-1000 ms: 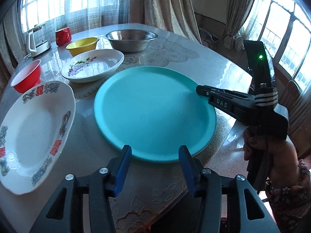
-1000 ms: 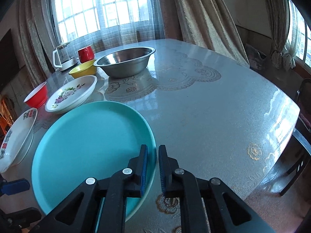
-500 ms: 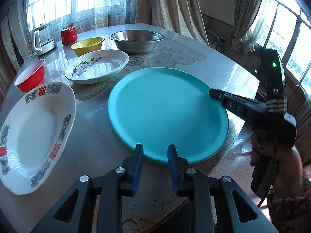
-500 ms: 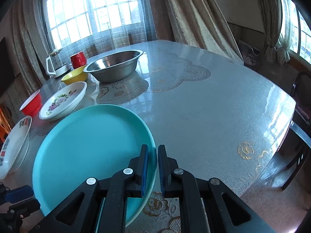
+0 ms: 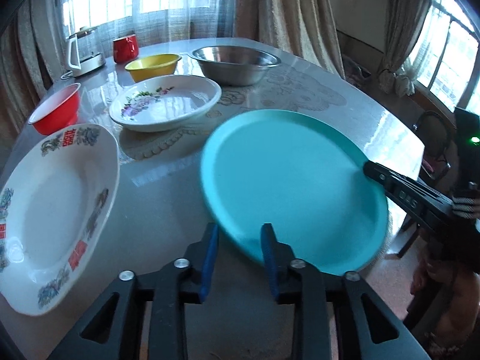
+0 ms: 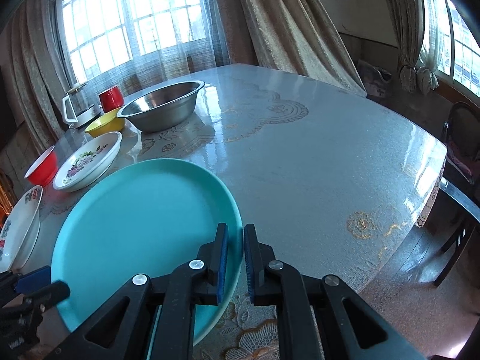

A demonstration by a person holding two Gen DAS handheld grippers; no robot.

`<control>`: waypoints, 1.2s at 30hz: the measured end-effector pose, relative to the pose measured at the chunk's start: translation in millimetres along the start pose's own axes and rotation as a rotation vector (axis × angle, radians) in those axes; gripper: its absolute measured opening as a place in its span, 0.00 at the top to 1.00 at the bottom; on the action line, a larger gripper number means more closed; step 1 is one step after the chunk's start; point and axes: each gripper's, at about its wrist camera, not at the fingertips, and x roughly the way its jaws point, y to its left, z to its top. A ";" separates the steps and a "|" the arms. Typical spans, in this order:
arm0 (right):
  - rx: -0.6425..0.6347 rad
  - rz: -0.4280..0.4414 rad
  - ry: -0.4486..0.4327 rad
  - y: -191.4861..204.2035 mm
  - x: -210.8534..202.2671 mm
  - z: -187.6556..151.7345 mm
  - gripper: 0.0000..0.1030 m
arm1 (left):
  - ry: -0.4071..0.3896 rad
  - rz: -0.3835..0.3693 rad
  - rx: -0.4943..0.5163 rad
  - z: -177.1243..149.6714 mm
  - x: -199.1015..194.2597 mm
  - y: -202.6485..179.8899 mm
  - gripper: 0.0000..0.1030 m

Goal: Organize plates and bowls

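A large teal plate (image 5: 294, 180) is held tilted above the table; it also shows in the right wrist view (image 6: 141, 225). My right gripper (image 6: 236, 234) is shut on its right rim, and shows at the right of the left wrist view (image 5: 372, 169). My left gripper (image 5: 240, 234) is open, its blue pads either side of the plate's near edge, not clamping it. A white plate with red and blue marks (image 5: 54, 210) lies at the left. A floral white plate (image 5: 165, 105), red bowl (image 5: 57, 112), yellow bowl (image 5: 153, 66) and steel bowl (image 5: 237, 63) lie behind.
A red mug (image 5: 125, 48) and a white kettle (image 5: 82, 51) stand at the table's far left edge. The glass-topped table (image 6: 315, 150) stretches to the right. A dark chair (image 6: 462, 150) stands past its right edge. Curtained windows lie behind.
My right gripper has lifted the teal plate, tilting it and carrying it right and up. My left gripper narrowed half a second ago and has opened wider again.
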 end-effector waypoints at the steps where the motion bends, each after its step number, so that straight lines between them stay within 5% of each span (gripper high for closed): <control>1: 0.002 0.001 0.001 -0.9 0.0 0.4 0.90 | -0.002 0.003 -0.003 2.0 1.0 1.6 0.76; 31: 0.103 -0.037 0.019 -16.6 32.4 35.8 0.87 | -0.045 0.085 0.025 59.4 49.1 -11.5 0.78; 36: 0.122 -0.011 0.029 -14.9 28.6 34.1 0.75 | -0.043 0.065 0.020 57.4 45.3 -8.1 0.75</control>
